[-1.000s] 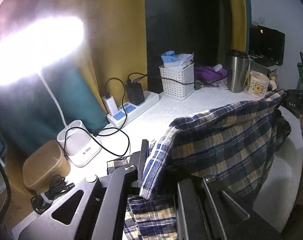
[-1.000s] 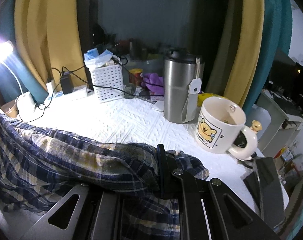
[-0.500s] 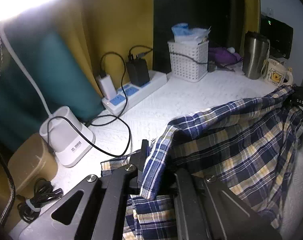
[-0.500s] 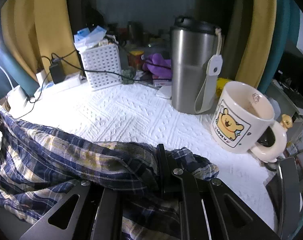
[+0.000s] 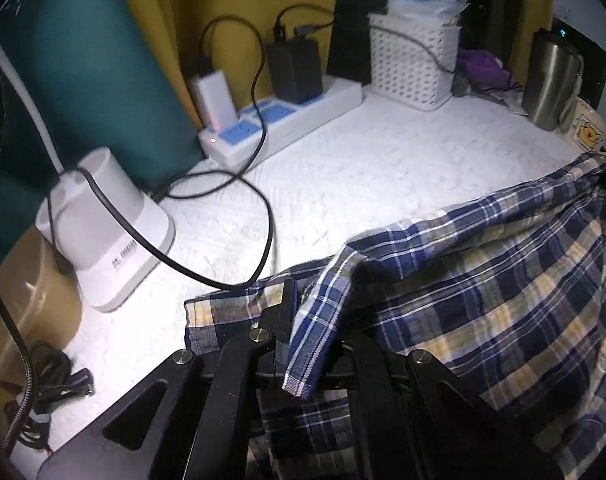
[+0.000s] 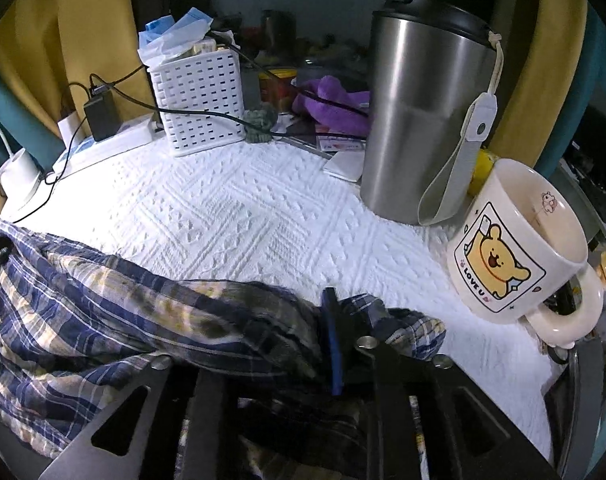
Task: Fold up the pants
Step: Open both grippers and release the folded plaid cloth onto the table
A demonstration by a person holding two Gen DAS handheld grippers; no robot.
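While the left claw [image 5: 299, 344] pinches the pants [image 5: 483, 292] hem at six o'clock and the right claw [image 6: 345, 344], jaws just easing apart around the bunched cloth, sits low on the white surface [image 6: 263, 216], the fold looks laid, so next comes letting go and smoothing.

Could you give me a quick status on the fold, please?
Left gripper shut on pants. Right gripper jaws just opening, cloth between. Mug close by.

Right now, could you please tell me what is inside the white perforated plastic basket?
Crumpled blue and white plastic packets stick out of the white perforated plastic basket, with a yellowish box edge beside them. Anything lower is hidden by its walls.
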